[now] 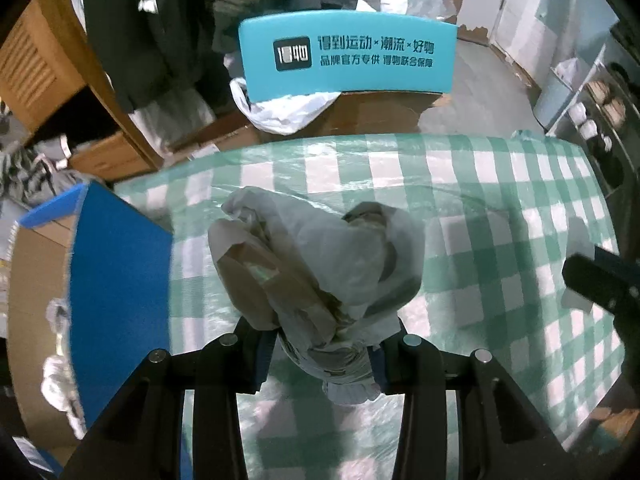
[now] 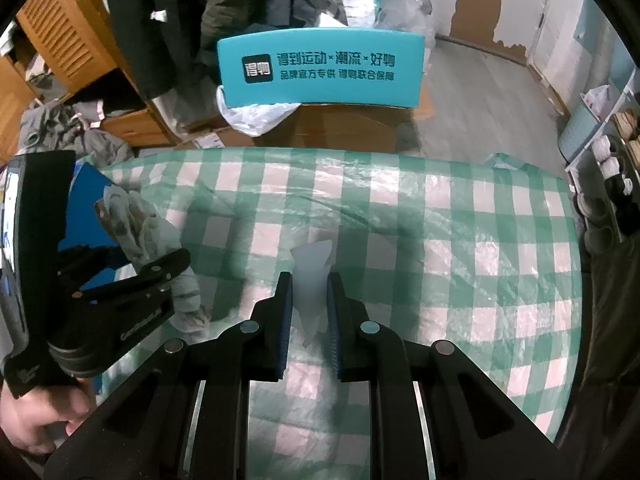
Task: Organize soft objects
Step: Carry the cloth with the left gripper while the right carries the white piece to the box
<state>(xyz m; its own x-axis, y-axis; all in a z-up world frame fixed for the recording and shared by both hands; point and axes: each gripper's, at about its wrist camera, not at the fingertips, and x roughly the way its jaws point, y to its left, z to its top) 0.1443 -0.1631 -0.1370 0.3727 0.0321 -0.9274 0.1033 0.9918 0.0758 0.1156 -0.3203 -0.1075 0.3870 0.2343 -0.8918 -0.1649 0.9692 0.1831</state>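
Observation:
My left gripper [image 1: 324,344] is shut on a soft plush toy wrapped in a clear plastic bag [image 1: 316,256], held above the green-and-white checked tablecloth [image 1: 500,184]. The same toy [image 2: 136,228] and the left gripper [image 2: 160,276] show at the left of the right wrist view. My right gripper [image 2: 308,280] is shut on a small crumpled piece of translucent white plastic [image 2: 310,276] above the cloth [image 2: 460,240]. The right gripper's tip [image 1: 600,276] shows at the right edge of the left wrist view.
An open cardboard box with a blue flap [image 1: 120,280] stands at the table's left; it also shows in the right wrist view [image 2: 90,184]. A teal sign on a box [image 1: 348,58] is beyond the table. Wooden shelves [image 1: 36,64], hanging clothes and a rack [image 1: 600,120] surround it.

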